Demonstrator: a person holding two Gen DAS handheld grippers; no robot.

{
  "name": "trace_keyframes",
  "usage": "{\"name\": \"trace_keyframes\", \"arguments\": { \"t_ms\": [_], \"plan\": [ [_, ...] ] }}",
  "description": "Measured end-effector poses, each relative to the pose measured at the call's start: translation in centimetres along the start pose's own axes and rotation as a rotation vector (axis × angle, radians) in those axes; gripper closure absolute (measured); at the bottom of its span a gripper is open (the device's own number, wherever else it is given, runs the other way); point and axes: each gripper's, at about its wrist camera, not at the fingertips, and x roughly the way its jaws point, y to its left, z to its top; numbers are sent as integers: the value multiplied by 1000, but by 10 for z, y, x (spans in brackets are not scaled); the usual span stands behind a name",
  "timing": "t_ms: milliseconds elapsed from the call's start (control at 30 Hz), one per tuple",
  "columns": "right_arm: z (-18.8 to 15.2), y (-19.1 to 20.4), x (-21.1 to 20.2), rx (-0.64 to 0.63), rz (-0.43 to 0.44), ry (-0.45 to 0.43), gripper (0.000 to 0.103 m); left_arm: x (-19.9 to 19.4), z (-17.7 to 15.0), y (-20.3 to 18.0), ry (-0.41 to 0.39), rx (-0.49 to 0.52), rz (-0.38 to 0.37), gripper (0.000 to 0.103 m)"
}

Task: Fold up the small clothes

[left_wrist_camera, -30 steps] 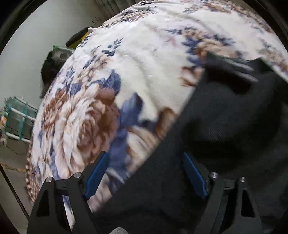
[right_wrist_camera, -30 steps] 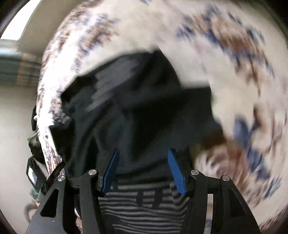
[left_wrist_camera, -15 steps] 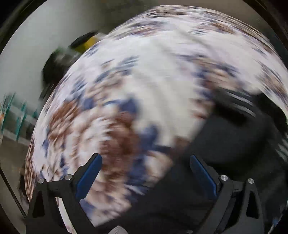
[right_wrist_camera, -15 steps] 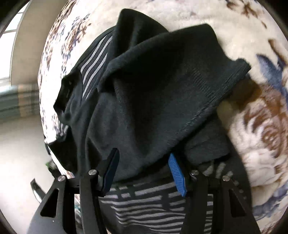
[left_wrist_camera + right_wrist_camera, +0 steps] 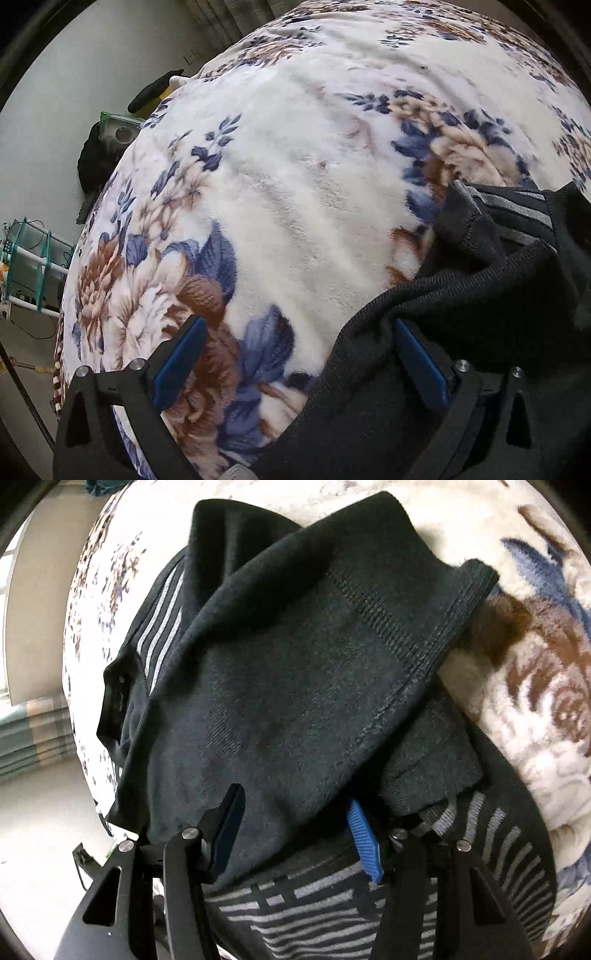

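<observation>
Right wrist: dark sock (image 5: 295,672) lies between right gripper (image 5: 295,830) fingers.

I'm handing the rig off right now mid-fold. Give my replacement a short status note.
Left gripper: jaws open, holding nothing, low over the floral blanket with the dark garment's edge under its right jaw.
Right gripper: jaws open, straddling the dark knit garment, not clamped.
Things: dark knit lies rumpled and partly doubled over on top of a grey-striped dark piece, both on the blanket.
Done: one rough fold-over, judging by the layers.
Left: flatten, square the edges, finish folding; the striped piece looks unfolded.
</observation>
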Motion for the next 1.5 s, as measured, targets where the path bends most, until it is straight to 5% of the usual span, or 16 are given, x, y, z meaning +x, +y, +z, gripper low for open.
{"name": "trace_keyframes", "arguments": {
  "t_ms": [67,100,133,267,433,500,533,633,800,933,1033,1133,1300,1500],
  "plan": [
    [0,2,1,-5,-8,-27,58,0,-1,-1,-5,10,3,0],
    [0,3,1,-22,-22,-36,86,0,-1,-2,-7,13,2,0],
    [-1,4,1,-33,-22,-45,97,1,-1,-2,-9,16,-2,0],
    [-17,7,-14,-104,-12,-62,97,3,2,2,-2,16,-19,0],
    [-11,-2,-9,-159,-2,29,95,3,7,8,4,16,-26,0],
    [-3,-7,-27,-165,-8,29,84,-8,6,10,-9,29,-22,0],
    [0,-8,-35,-184,-28,27,69,-15,5,10,-13,35,-27,0],
    [12,-15,-71,-222,-44,-81,55,-47,-7,10,-69,47,-55,0],
    [59,-16,-70,-246,-103,-149,55,-69,-23,-11,-169,115,-40,0],
    [77,-1,-32,-372,-231,-78,55,-14,-14,-8,-58,100,39,0],
    [80,9,-23,-424,-295,-55,55,15,-5,19,47,-23,-87,0],
    [80,16,-39,-414,-253,-74,55,-1,-2,28,74,-53,-131,0],
    [95,2,-59,-318,-213,-122,55,-53,7,4,-58,47,-141,0],
    [111,-25,-33,-215,-156,-83,55,4,47,-38,-24,111,6,0]
  ]
}}
